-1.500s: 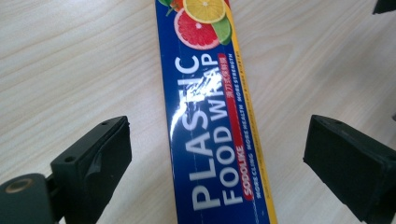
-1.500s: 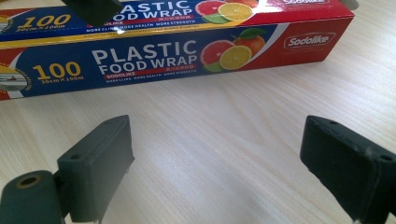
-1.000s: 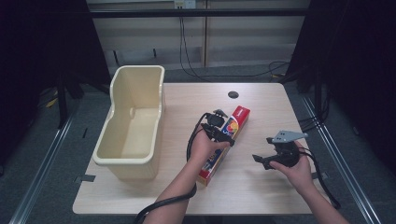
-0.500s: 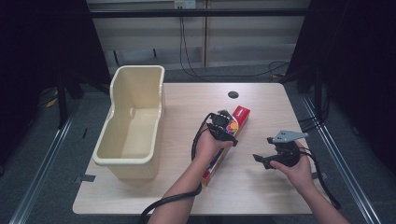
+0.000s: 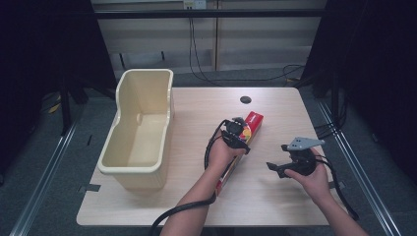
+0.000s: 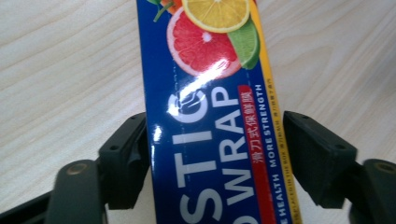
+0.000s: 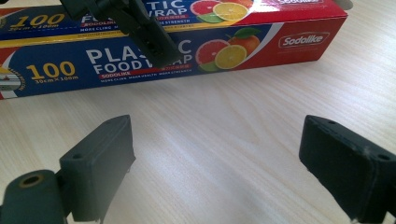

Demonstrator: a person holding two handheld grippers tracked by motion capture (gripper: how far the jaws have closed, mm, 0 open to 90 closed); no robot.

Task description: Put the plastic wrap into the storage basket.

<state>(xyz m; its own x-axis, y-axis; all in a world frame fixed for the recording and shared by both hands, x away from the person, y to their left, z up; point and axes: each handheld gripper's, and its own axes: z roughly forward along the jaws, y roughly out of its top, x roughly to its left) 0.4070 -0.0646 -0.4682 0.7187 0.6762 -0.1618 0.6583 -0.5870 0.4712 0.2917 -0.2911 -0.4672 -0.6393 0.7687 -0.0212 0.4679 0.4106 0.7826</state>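
Note:
A long red and blue plastic food wrap box [image 5: 253, 123] lies flat on the table, pointing away from the person. My left gripper [image 5: 236, 132] is over its middle. In the left gripper view the jaws press against both long sides of the box [image 6: 219, 93], so the left gripper [image 6: 215, 135] is shut on it. My right gripper [image 5: 276, 167] is held to the right of the box, a hand's width away. Its jaws stand wide apart over bare wood in the right gripper view [image 7: 217, 154], facing the box [image 7: 261, 51]. One left gripper finger [image 7: 140, 28] lies against the side of the box.
A tall cream plastic bin [image 5: 110, 162] stands at the table's left side. A dark cable hole [image 5: 245, 100] sits near the far edge. Bare tabletop lies between the bin and the box and along the near edge.
My left hand and gripper have edged slightly right and forward along the box. The right gripper and the box have stayed where they were.

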